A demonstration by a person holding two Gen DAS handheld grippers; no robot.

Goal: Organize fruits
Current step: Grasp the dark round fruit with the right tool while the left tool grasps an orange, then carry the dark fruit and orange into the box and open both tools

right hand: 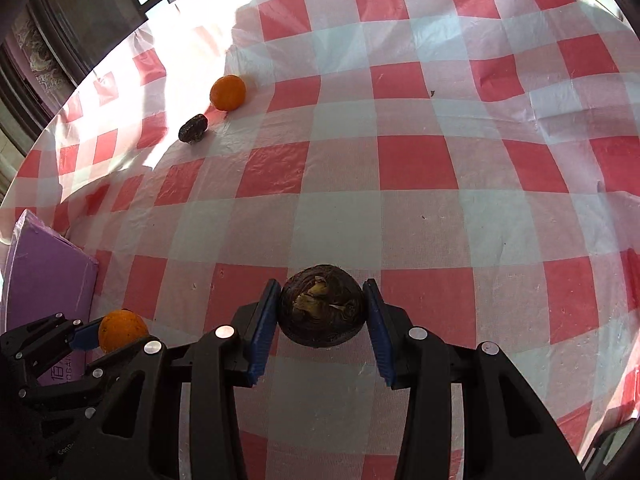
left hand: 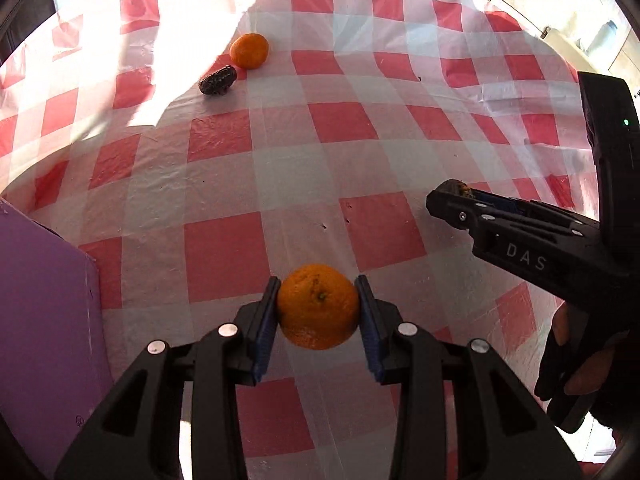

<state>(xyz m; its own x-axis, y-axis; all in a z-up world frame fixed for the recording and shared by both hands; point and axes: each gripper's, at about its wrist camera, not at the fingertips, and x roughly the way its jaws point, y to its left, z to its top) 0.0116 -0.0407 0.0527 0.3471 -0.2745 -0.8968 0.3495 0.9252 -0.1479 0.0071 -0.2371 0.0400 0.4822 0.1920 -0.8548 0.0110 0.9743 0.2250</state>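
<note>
We carry two fruits at once above the checked worktop (right hand: pixel 440 168). Nearest, our left gripper (left hand: pixel 318 308) has its fingers clamped on an orange mandarin (left hand: pixel 318 306), while our right gripper (right hand: pixel 322 312) pinches a dark brown, rough-skinned fruit (right hand: pixel 322 306), each held clear of the cloth, likely for sorting by kind. At nine o'clock sits a purple box (left hand: pixel 40 320). Far off at eleven o'clock, a second mandarin (left hand: pixel 249 51) and second dark fruit (left hand: pixel 218 80) wait side by side.

Each hand-held gripper (left hand: pixel 318 292) is matte black plastic with blue ribbed pads (left hand: pixel 266 320), silver round screws, and white "DAS" lettering; a black glove (left hand: pixel 568 368) covers the hand.
</note>
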